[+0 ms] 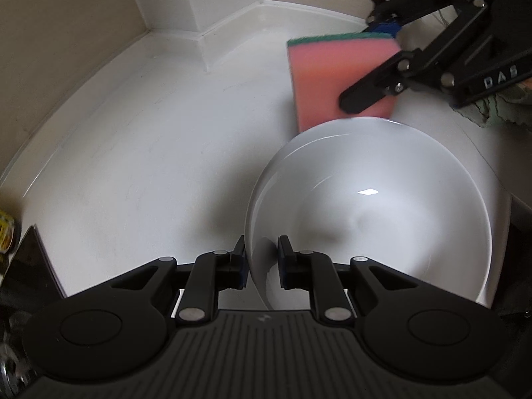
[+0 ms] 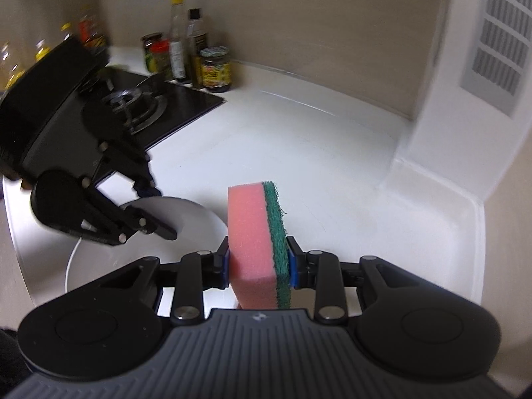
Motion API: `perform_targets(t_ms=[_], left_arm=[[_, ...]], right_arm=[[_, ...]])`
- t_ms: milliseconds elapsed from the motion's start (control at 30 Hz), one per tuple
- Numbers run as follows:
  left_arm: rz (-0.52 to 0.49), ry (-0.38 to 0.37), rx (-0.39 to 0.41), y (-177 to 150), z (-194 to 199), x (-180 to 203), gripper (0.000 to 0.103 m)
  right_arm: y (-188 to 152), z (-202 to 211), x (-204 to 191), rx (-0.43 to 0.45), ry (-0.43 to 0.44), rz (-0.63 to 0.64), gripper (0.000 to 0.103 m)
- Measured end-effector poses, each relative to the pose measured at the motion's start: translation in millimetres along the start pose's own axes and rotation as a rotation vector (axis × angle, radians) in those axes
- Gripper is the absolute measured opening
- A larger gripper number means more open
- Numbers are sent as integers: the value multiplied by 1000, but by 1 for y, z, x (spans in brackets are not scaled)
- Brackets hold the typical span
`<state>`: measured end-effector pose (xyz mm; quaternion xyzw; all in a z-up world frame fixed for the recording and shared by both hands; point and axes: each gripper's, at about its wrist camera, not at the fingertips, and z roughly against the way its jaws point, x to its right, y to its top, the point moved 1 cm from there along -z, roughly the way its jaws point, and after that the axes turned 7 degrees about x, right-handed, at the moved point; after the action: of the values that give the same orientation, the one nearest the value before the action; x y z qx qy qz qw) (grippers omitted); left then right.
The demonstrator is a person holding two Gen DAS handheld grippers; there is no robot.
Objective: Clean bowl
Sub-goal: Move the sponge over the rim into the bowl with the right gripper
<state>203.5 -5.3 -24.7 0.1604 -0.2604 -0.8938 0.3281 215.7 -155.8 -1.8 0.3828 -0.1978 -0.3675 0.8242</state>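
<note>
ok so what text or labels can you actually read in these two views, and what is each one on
"DAS": raised letters on the black body of the right gripper, seen from the left wrist view; there may be more letters out of sight.
Jars and bottles by the stove: they carry printed labels, too blurred to read.
Left gripper, bowl, sponge: no readable words.

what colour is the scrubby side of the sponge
Dark green, on a pink sponge; the right wrist view shows it best.

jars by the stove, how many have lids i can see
3: a dark-lidded jar at the back, a red-lidded jar just in front of it, and a green-lidded jar rightmost by the stove. Bottles or blur may hide more.
</note>
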Motion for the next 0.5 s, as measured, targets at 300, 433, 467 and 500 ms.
perform_targets(t_ms=[300,433,467,500], left_arm=[[356,102,36,-15,10,-15,20],[461,126,55,-27,18,-13,12],[447,126,57,-28,18,-12,8],[415,118,53,-26,16,-12,7]], right_arm=[[-5,5,-4,30,-42,3,27],[-17,18,-5,39,-55,-45,27],[-20,21,-6,36,-54,-55,27],[-22,22,-7,29,-50,-58,27]])
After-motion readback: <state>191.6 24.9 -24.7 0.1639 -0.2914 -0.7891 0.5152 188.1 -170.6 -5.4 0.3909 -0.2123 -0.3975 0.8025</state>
